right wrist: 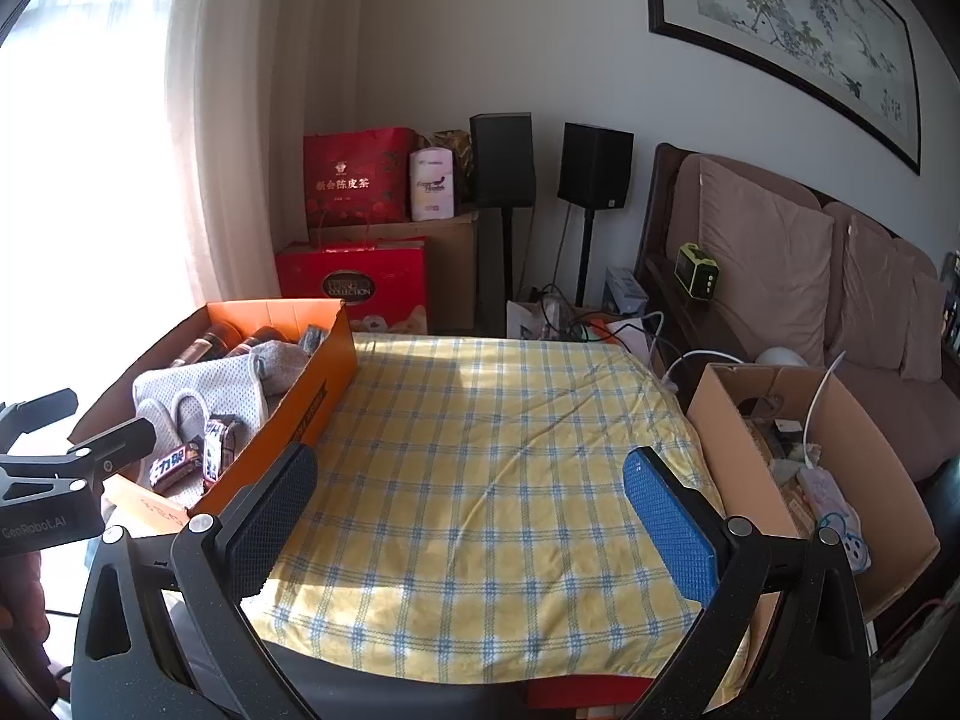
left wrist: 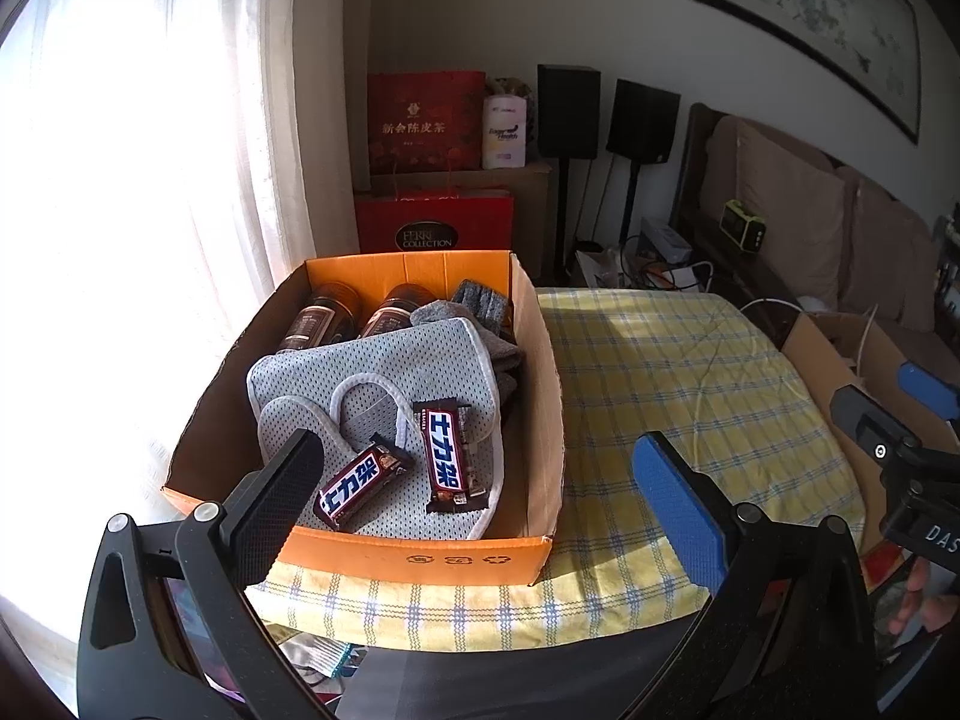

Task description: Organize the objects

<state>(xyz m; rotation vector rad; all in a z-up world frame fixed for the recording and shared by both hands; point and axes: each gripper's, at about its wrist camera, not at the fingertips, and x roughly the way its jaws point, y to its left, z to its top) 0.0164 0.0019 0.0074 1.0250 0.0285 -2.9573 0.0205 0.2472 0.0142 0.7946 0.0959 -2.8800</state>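
An orange cardboard box (left wrist: 420, 555) sits at the left of a table covered in a yellow checked cloth (left wrist: 690, 384). Inside lie two chocolate bars (left wrist: 447, 459), a grey mesh cloth item (left wrist: 372, 378), two dark cans (left wrist: 327, 318) and grey socks (left wrist: 477, 300). My left gripper (left wrist: 480, 480) is open and empty, held over the box's front right corner. My right gripper (right wrist: 471, 495) is open and empty above the bare cloth (right wrist: 492, 438). The box (right wrist: 306, 402) shows at the left in the right wrist view.
A brown cardboard box (right wrist: 840, 420) with cables and small items stands at the table's right edge. Red gift bags (right wrist: 354, 180), two black speakers (right wrist: 594, 165) and a sofa (right wrist: 780, 276) stand behind the table. A bright curtained window (left wrist: 120, 180) is on the left.
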